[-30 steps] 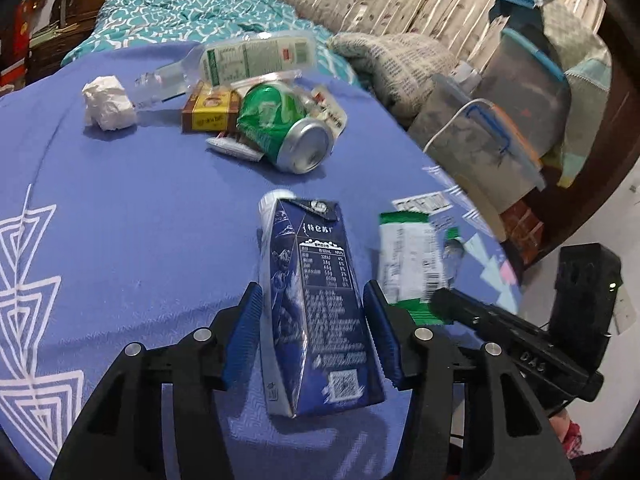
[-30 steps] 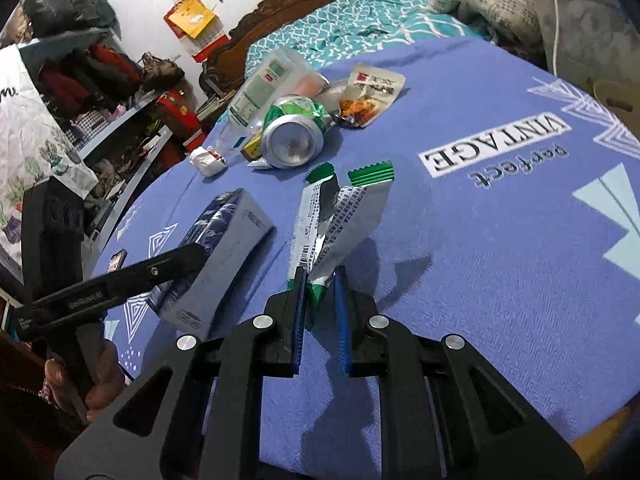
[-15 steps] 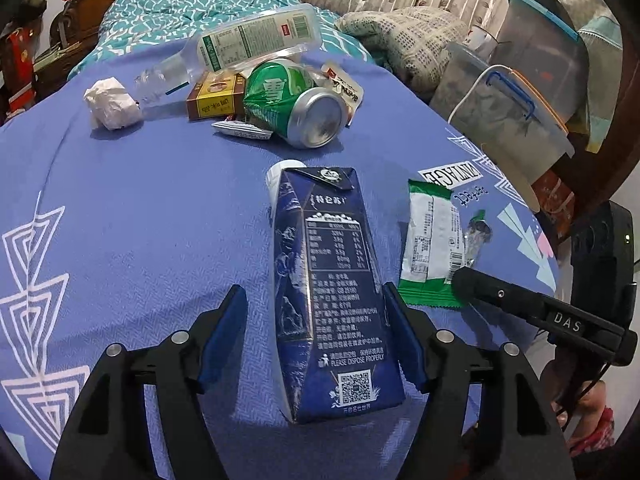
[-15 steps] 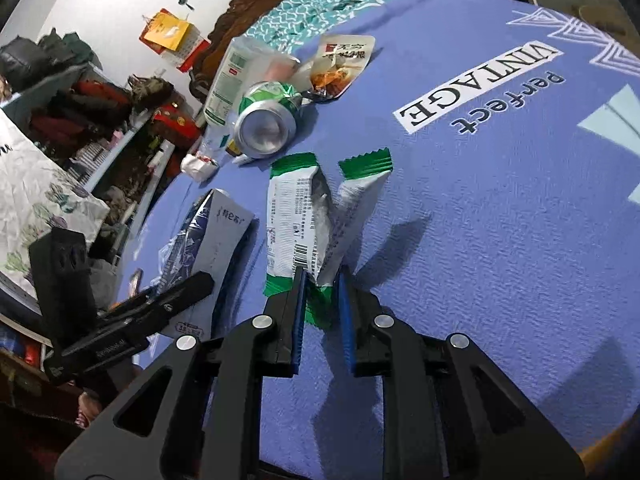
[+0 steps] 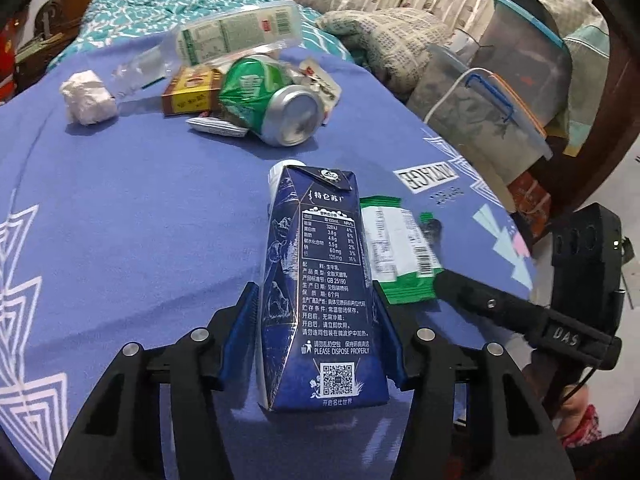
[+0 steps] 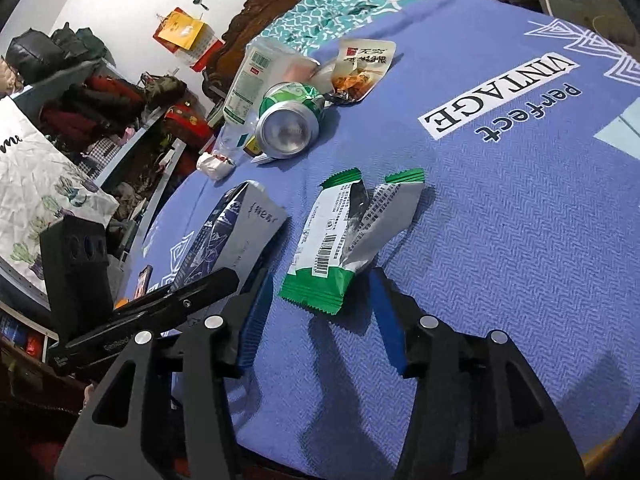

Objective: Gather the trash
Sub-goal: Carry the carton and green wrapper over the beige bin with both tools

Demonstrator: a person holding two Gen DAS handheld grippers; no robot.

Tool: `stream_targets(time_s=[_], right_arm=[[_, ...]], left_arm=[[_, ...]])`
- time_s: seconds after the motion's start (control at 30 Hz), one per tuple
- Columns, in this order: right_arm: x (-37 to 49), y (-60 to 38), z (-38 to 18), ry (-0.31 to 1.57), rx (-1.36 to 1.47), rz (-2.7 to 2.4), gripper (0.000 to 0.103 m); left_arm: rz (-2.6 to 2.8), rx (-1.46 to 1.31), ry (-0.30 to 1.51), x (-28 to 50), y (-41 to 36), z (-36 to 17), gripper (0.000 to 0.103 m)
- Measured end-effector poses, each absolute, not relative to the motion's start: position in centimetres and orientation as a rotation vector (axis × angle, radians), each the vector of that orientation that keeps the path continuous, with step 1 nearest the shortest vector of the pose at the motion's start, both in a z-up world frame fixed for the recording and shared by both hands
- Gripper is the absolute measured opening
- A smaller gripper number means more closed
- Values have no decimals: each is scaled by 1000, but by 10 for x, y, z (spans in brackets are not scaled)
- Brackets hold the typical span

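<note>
The right gripper (image 6: 320, 312) has let go of the green-and-white snack wrapper (image 6: 340, 240) — jaws now wide, wrapper flat on the blue tablecloth (image 6: 500, 240). The left gripper (image 5: 316, 320) has closed onto the lying milk carton (image 5: 320, 280), probably ready to lift.

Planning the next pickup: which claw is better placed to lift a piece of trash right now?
Left. The left claw already has its jaws against both sides of the dark blue milk carton. The right claw stands open, short of the green-and-white snack wrapper lying on the blue cloth.
</note>
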State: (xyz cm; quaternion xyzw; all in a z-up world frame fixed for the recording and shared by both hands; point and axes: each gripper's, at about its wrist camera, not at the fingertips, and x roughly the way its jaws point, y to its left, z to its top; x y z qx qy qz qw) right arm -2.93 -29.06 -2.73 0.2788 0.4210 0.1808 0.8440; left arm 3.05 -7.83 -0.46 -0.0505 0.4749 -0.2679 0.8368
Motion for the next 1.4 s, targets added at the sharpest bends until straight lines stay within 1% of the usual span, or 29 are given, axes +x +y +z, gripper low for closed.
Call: stream_targets(time_s=[0.2,0.23,0.27,0.33,0.37,0.4,0.47,0.67,0.83,1.03,1.1,1.2,1.23,1.27,1.3,1.33,1.37,1.4], right_arm=[[-24,-288,-31,878,618,402,52],[-23,-287,-32,876,623,405,48],[-20,-285,-33,882,626,415,32],[-16,-277,-38,910,632,446,23],[-16,-275,-38,910,621,443,15],[-15,-272,-38,914,606,448,14],[-17,-274,-34,891,590,437,11],[-27,-315,-20,801,590,343,10],[-32,-371,-20,748,647,241,10],[-36,-434,-22,701,738,173,10],[-35,-446,-30,715,803,197,13],[-37,-453,-40,735,839,191,14],[-37,-455,-43,742,838,179,21],[-38,-456,-44,744,835,173,39],[-39,-457,-45,735,830,174,47],[-40,-457,-42,710,817,189,65],[-41,-455,-37,695,791,189,80],[-41,-452,-33,685,769,190,80]], left_arm=[[-641,-140,1035,33,-90,-9,51],[-644,-152,1038,34,-90,-9,51],[-647,-163,1041,35,-89,-10,51],[-653,-182,1047,36,-86,-10,51],[-655,-187,1049,37,-85,-10,51],[-657,-193,1054,38,-84,-10,51],[-671,-214,1067,41,-83,-10,51],[-722,-204,1068,57,-110,0,51],[-813,-131,1065,73,-170,13,51],[-875,-48,1099,93,-244,10,51],[-870,-40,1119,97,-255,4,51],[-856,-44,1154,102,-254,-6,51],[-859,-62,1166,103,-251,-9,51],[-863,-79,1169,103,-247,-9,51],[-865,-93,1162,104,-240,-9,51],[-863,-104,1156,104,-234,-9,51],[-854,-117,1156,105,-227,-10,51],[-842,-128,1161,106,-223,-13,51]])
